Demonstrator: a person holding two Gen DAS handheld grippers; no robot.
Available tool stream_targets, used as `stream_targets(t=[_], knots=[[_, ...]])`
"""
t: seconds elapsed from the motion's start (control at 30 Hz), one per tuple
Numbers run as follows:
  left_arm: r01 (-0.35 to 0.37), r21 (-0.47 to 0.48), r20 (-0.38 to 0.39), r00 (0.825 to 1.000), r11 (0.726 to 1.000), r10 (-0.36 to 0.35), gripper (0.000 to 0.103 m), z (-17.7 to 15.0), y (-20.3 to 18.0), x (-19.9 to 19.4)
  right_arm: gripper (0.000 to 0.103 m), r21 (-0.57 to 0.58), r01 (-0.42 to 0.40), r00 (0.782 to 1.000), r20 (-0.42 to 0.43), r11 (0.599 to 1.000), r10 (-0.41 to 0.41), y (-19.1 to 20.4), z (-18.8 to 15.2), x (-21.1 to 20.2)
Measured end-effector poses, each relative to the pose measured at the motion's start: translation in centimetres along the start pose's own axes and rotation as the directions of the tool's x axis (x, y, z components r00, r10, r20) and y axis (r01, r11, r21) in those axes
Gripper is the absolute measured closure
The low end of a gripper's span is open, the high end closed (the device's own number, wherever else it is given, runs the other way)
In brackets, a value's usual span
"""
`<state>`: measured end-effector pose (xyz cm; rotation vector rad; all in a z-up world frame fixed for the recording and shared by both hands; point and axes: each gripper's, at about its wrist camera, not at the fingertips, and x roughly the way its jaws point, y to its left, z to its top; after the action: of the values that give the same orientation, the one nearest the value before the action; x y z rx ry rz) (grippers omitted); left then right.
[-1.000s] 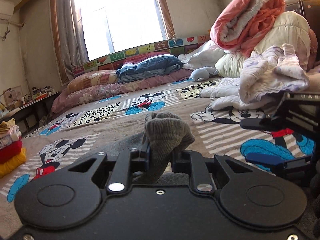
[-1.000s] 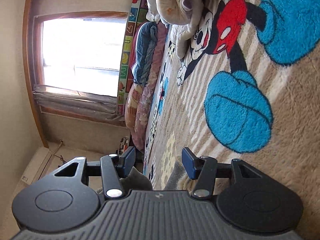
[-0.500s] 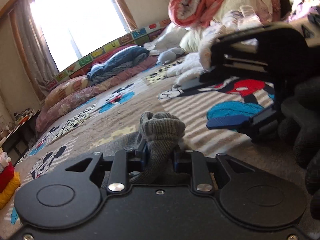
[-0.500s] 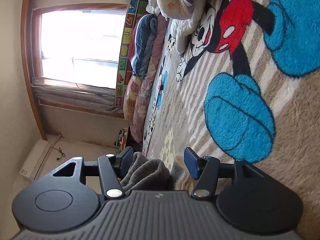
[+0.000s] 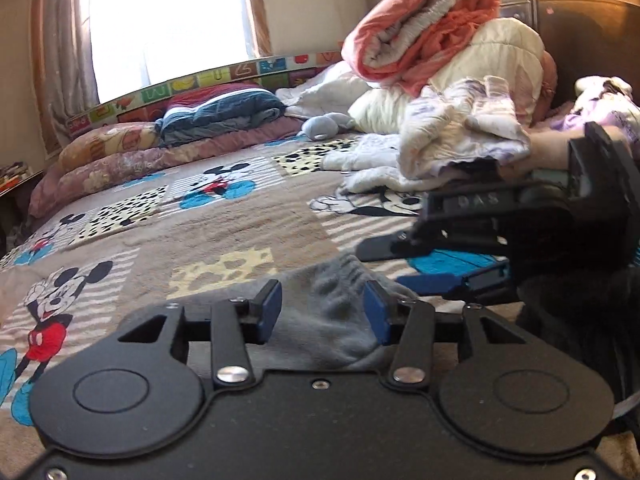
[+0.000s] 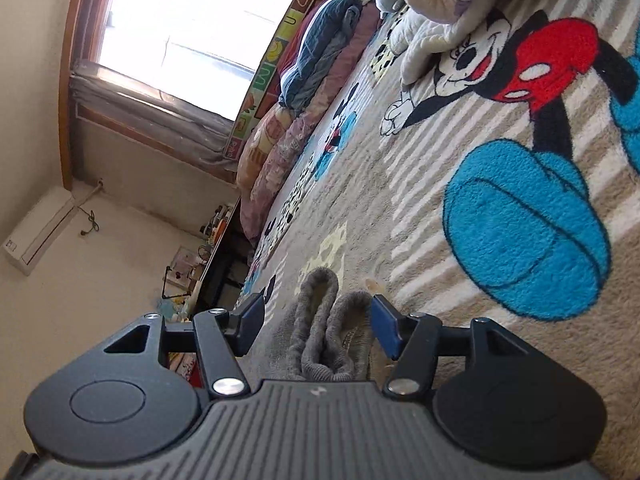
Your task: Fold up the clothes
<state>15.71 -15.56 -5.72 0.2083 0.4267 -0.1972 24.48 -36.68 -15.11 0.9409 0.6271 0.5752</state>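
A grey sock (image 5: 328, 316) lies on the Mickey Mouse blanket (image 5: 200, 236) between the blue pads of my left gripper (image 5: 322, 310), which is open and not touching it. In the right wrist view the grey sock (image 6: 328, 328) shows two ribbed cuffs side by side between the open pads of my right gripper (image 6: 318, 324). The right gripper (image 5: 460, 264) also shows in the left wrist view, lying sideways to the right of the sock, jaws apart.
A heap of unfolded pale clothes (image 5: 460, 136) and rolled orange and cream quilts (image 5: 432, 24) sit at the bed's far right by the headboard. Folded bedding (image 5: 216, 116) and pillows line the window side. A shelf (image 6: 216, 232) stands beside the bed.
My left gripper has opened and let go of the sock, which now lies flat on the blanket. The right gripper has moved so the sock's cuffs sit between its open pads.
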Motion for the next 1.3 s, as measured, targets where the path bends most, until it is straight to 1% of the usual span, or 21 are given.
stream_targets(t=[0.1, 0.13, 0.2, 0.27, 0.4, 0.47, 0.5, 0.53, 0.63, 0.67, 0.7, 0.73, 0.77, 0.83, 0.87, 0.9, 0.93, 1.0, 1.07, 1.23, 1.3], knots=[[-0.067, -0.024, -0.092, 0.994, 0.997, 0.064, 0.059, -1.3, 2.1, 1.7, 0.053, -0.141, 0.041, 0.999, -0.022, 0.989, -0.044, 1.7, -0.8, 0.8], [-0.067, -0.009, -0.104, 0.992, 0.998, 0.065, 0.059, -2.1, 2.1, 1.9, 0.057, -0.173, 0.049, 0.998, -0.023, 0.984, -0.054, 2.1, -1.0, 1.0], [-0.064, 0.022, -0.127, 0.99, 0.998, 0.066, 0.059, -3.8, 2.0, 2.2, 0.057, -0.229, 0.061, 0.998, -0.02, 0.972, -0.067, 2.8, -1.2, 1.2], [-0.064, 0.038, -0.136, 0.988, 0.997, 0.068, 0.06, -4.8, 1.9, 2.2, 0.057, -0.228, 0.053, 0.998, -0.022, 0.972, -0.06, 3.0, -1.3, 1.2], [-0.055, 0.043, -0.134, 0.989, 0.998, 0.06, 0.063, -4.7, 1.8, 2.2, 0.056, -0.13, 0.03, 0.999, -0.015, 0.991, -0.032, 1.7, -1.0, 1.8], [-0.049, 0.024, -0.134, 0.99, 0.999, 0.051, 0.063, -4.7, 2.2, 2.1, 0.059, -0.125, 0.023, 1.0, -0.004, 0.992, -0.023, 1.5, -1.0, 2.0], [-0.048, 0.012, -0.134, 0.99, 0.999, 0.049, 0.063, -4.7, 2.3, 2.1, 0.066, -0.169, 0.025, 1.0, 0.001, 0.985, -0.025, 2.0, -1.1, 2.0], [-0.05, 0.009, -0.131, 0.99, 0.999, 0.051, 0.063, -4.7, 2.3, 2.0, 0.072, -0.223, 0.028, 1.0, 0.008, 0.974, -0.027, 2.7, -1.1, 2.0], [-0.057, -0.013, -0.12, 0.991, 0.998, 0.055, 0.063, -4.5, 2.3, 1.7, 0.075, -0.444, 0.022, 0.998, 0.061, 0.896, 0.006, 6.2, -1.9, 1.3], [-0.054, -0.021, -0.124, 0.991, 0.998, 0.051, 0.063, -4.5, 2.3, 1.8, 0.075, -0.494, 0.034, 0.997, 0.072, 0.869, 0.002, 6.9, -2.2, 1.4], [-0.049, -0.02, -0.125, 0.991, 0.999, 0.046, 0.063, -4.4, 2.3, 1.7, 0.075, -0.516, 0.048, 0.997, 0.075, 0.855, -0.01, 7.1, -2.4, 1.6], [-0.043, -0.019, -0.125, 0.991, 0.999, 0.04, 0.063, -4.4, 2.3, 1.7, 0.075, -0.501, 0.065, 0.997, 0.071, 0.863, -0.034, 6.6, -2.3, 1.9], [-0.03, -0.022, -0.125, 0.992, 0.999, 0.027, 0.063, -4.2, 2.4, 1.5, 0.073, -0.445, 0.085, 0.996, 0.06, 0.891, -0.065, 5.6, -1.8, 2.4], [-0.004, -0.035, -0.117, 0.993, 0.999, 0.0, 0.063, -3.7, 2.7, 1.0, 0.069, -0.281, 0.067, 0.998, 0.029, 0.957, -0.061, 3.0, -0.8, 2.6], [0.011, -0.051, -0.107, 0.994, 0.999, -0.017, 0.063, -3.3, 2.9, 0.7, 0.067, -0.199, 0.041, 0.999, 0.028, 0.979, -0.036, 1.8, -0.4, 2.5], [0.027, -0.067, -0.098, 0.995, 0.997, -0.034, 0.063, -3.0, 3.1, 0.4, 0.059, -0.117, 0.008, 0.999, 0.034, 0.993, -0.004, 0.9, 0.0, 2.2], [0.044, -0.087, -0.083, 0.995, 0.995, -0.052, 0.063, -2.4, 3.3, 0.3, 0.044, -0.036, -0.026, 0.999, 0.044, 0.999, 0.028, -0.1, 0.3, 2.0], [0.085, -0.117, -0.063, 0.994, 0.99, -0.093, 0.063, -1.5, 3.2, 0.5, 0.034, 0.13, -0.111, 0.992, 0.07, 0.985, 0.103, -2.1, 0.4, 1.8], [0.125, -0.149, -0.047, 0.99, 0.981, -0.134, 0.063, -0.4, 3.0, 1.2, 0.034, 0.263, -0.187, 0.981, 0.101, 0.947, 0.165, -3.8, 0.2, 1.9], [0.212, -0.258, -0.078, 0.968, 0.943, -0.239, 0.063, 1.7, 1.6, 4.6, 0.034, 0.328, -0.239, 0.97, 0.124, 0.914, 0.21, -4.9, 0.0, 2.1], [0.193, -0.267, -0.109, 0.967, 0.944, -0.229, 0.063, 2.1, 0.8, 5.6, 0.034, 0.347, -0.257, 0.966, 0.131, 0.902, 0.225, -5.2, -0.1, 2.2]])
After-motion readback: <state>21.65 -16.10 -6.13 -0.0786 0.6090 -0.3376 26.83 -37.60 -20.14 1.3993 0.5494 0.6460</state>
